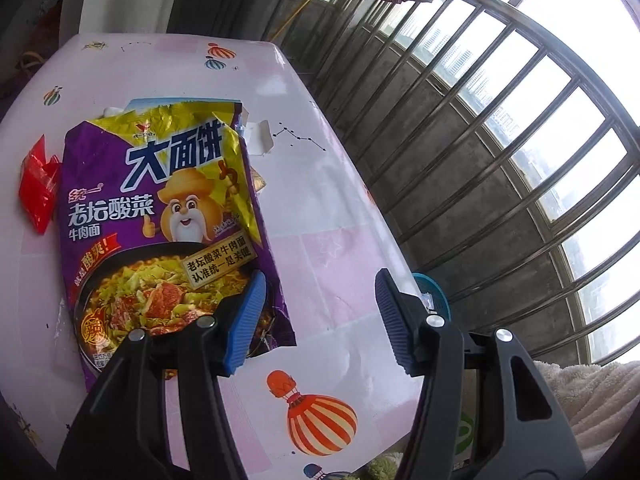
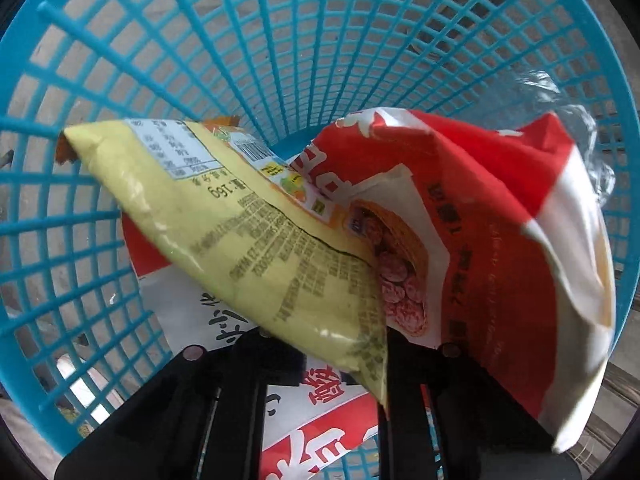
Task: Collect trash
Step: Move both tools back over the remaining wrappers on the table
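Left hand-held gripper [image 1: 318, 316] hangs spread and empty over the surface [image 1: 344, 216], just right of the purple noodle packet [image 1: 160, 216], so closing now would miss it. Right hand-held gripper [image 2: 320, 364], deep in the blue basket [image 2: 280, 40], looks pressed together with the yellow wrapper [image 2: 248, 240] across it; can't tell if it's pinched, so it might lift back out.

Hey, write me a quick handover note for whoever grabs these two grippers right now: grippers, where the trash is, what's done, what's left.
Left gripper: open, empty, above the table, beside the purple noodle packet.
Right gripper: down inside the blue basket; its fingertips are hidden behind the yellow packet, so a grip can't be confirmed.
Done: red-and-white wrapper and clear plastic are in the basket.
Left: purple noodle packet, red wrapper and the small white scrap are on the table, not yet collected.
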`<state>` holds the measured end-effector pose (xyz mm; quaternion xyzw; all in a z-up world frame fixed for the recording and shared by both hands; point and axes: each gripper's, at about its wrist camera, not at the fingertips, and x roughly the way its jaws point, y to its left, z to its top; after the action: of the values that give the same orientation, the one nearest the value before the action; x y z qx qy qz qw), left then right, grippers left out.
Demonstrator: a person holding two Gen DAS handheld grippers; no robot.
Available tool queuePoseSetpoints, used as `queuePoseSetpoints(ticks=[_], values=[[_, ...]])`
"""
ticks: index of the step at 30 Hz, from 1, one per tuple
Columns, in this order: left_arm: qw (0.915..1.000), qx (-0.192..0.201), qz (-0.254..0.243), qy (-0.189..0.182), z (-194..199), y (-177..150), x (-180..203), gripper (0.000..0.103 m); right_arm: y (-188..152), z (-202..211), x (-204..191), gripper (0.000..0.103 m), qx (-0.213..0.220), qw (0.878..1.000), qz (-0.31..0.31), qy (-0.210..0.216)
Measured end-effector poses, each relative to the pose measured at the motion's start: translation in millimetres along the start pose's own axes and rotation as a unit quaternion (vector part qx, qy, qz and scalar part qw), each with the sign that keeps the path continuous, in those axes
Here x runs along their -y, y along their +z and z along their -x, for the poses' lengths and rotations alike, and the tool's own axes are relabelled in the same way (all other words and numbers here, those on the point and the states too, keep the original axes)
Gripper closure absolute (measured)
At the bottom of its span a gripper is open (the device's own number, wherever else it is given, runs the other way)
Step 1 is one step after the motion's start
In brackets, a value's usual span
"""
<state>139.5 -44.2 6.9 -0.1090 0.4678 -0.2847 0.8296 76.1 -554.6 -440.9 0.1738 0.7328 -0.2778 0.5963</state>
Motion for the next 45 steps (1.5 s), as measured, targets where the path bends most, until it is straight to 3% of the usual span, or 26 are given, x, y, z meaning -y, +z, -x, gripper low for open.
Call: queuePoseSetpoints(ticks=[3, 5, 7, 10, 15, 19, 24, 30, 34, 41, 42, 45], values=[[0.9999, 0.012, 0.008, -0.001, 4.5, -0.5, -1.5, 0.05, 4.9, 20.1, -0.4, 0.088, 0.002, 1.0, 0.007, 0.011], [0.9997, 0.021, 0.009, 0.002, 8.4, -0.7, -4.7, 0.05, 1.0, 44.8, 2.1, 0.081, 0.021, 0.999, 0.01, 0.025], [0.9995, 0.028, 0.009, 0.01, 11.4, -1.9, -9.3, 0.049, -4.1, 65.6, 6.4, 0.067, 0.036, 0.999, 0.013, 0.034], [0.9993, 0.034, 0.015, 0.01, 15.6, -4.6, -15.8, 0.048, -17.7, 102.1, 16.1, 0.058, 0.06, 0.996, 0.011, 0.058], [0.9986, 0.049, 0.02, 0.002, 29.7, -11.8, -23.7, 0.047, -41.5, 167.4, 37.6, 0.052, 0.117, 0.989, -0.01, 0.09], [0.9976, 0.067, 0.02, 0.0, 46.3, -17.2, -30.3, 0.047, -54.5, 223.1, 47.2, 0.05, 0.178, 0.975, -0.033, 0.13], [0.9946, 0.097, 0.034, 0.012, 72.4, -24.1, -47.0, 0.047, -71.2, 305.0, 38.9, 0.048, 0.262, 0.941, -0.029, 0.212], [0.988, 0.141, 0.049, 0.04, 101.4, -26.4, -70.8, 0.047, -94.6, 390.5, -66.8, 0.045, 0.322, 0.894, 0.072, 0.301], [0.9833, 0.16, 0.06, 0.062, 111.2, -24.5, -88.2, 0.047, -117.2, 438.9, -150.5, 0.043, 0.334, 0.861, 0.151, 0.352], [0.9766, 0.181, 0.076, 0.087, 111.2, -10.7, -119.7, 0.047, -140.0, 463.5, -263.7, 0.039, 0.31, 0.826, 0.228, 0.411], [0.9759, 0.182, 0.078, 0.09, 109.5, -7.7, -125.7, 0.047, -158.0, 470.6, -268.4, 0.038, 0.312, 0.823, 0.233, 0.413], [0.9737, 0.186, 0.086, 0.1, 101.9, 4.7, -142.1, 0.047, -151.3, 471.4, -302.8, 0.038, 0.319, 0.813, 0.251, 0.418]])
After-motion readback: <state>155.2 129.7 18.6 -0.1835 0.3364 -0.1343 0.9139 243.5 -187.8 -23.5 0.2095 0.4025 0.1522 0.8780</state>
